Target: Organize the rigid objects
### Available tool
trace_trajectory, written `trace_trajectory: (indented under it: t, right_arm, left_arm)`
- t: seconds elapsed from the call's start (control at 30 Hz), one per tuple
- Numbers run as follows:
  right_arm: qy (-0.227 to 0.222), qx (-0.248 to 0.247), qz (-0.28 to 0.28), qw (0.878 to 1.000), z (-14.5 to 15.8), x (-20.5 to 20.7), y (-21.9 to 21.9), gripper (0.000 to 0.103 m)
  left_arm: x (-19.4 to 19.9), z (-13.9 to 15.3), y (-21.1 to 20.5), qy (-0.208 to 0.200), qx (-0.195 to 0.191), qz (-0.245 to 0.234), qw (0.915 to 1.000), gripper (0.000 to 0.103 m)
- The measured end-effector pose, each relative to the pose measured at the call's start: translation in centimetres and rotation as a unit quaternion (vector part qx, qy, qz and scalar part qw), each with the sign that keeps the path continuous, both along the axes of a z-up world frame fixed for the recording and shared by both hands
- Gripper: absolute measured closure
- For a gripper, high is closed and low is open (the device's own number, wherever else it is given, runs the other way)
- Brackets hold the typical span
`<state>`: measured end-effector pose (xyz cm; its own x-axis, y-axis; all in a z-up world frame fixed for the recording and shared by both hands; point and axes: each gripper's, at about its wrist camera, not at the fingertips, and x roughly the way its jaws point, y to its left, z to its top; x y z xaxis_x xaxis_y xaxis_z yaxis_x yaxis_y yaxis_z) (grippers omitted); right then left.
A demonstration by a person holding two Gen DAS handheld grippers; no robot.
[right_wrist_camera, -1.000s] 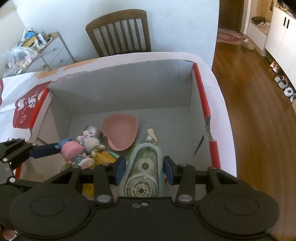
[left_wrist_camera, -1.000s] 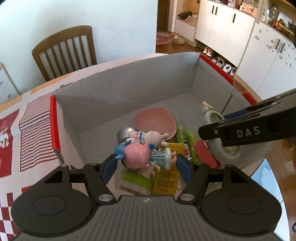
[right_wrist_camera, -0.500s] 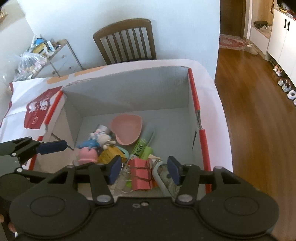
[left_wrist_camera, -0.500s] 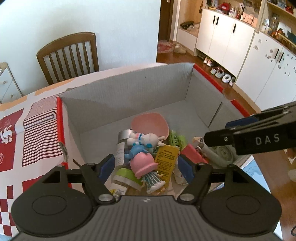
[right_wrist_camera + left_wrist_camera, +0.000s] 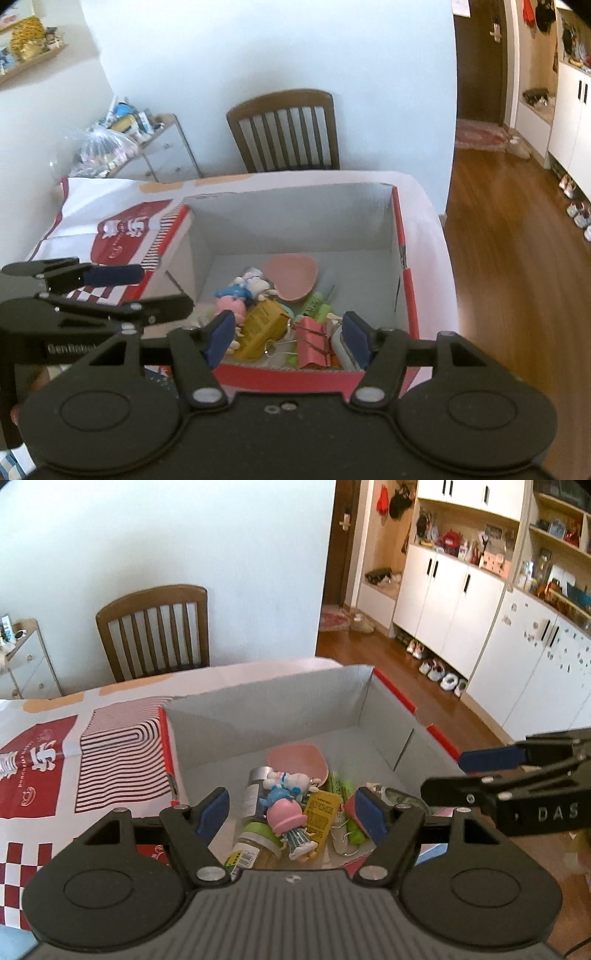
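Observation:
An open cardboard box (image 5: 258,716) (image 5: 295,221), grey inside with red edges, holds a heap of small items. Among them lie a pink-hatted figurine (image 5: 286,818) (image 5: 231,306), a white bunny figurine (image 5: 291,779), a pink heart dish (image 5: 299,760) (image 5: 291,275), a yellow packet (image 5: 262,325), a red binder clip (image 5: 314,341) and a correction tape dispenser (image 5: 402,797) (image 5: 341,347). My left gripper (image 5: 291,810) (image 5: 155,291) hangs open and empty above the box's near left. My right gripper (image 5: 288,334) (image 5: 454,775) hovers over the near right edge, jaws opening, nothing between them.
The box sits on a table under a red-and-white patterned cloth (image 5: 48,760). A wooden chair (image 5: 155,635) (image 5: 288,129) stands behind the table against the wall. White drawers (image 5: 162,151) stand at the left, white cabinets (image 5: 461,602) and wood floor (image 5: 517,258) at the right.
The left gripper let the pink-hatted figurine drop into the box, and the right gripper released the tape dispenser there. Both grippers rose and drew back from the box, the right jaws widening.

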<state>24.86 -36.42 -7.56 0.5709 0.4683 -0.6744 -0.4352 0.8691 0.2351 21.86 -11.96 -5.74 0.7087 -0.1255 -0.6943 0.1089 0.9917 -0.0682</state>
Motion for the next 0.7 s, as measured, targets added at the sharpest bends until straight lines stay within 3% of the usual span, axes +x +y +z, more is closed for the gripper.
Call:
trace_trajectory:
  t: [0.33, 0.43, 0.57, 0.7]
  right_arm:
    - [-0.073, 0.016, 0.01, 0.997, 2.3, -4.4, -0.3, 0.021]
    - [-0.098, 0.023, 0.02, 0.995, 3.0, -5.7, -0.3, 0.015]
    - [-0.123, 0.029, 0.023, 0.992, 3.5, -7.4, -0.4, 0.004]
    - [-0.139, 0.03, 0.022, 0.99, 3.7, -8.8, -0.6, 0.0]
  left_arm:
    - [-3.4, 2.2, 0.4, -0.028, -0.015, 0.013, 0.9994, 0.028]
    - [-4.6, 2.7, 0.4, -0.04, -0.019, 0.017, 0.9989, 0.019]
    - [-5.9, 3.2, 0.1, -0.042, -0.018, 0.019, 0.9988, 0.019]
    - [-6.9, 3.6, 0.1, -0.044, -0.028, 0.02, 0.9984, 0.018]
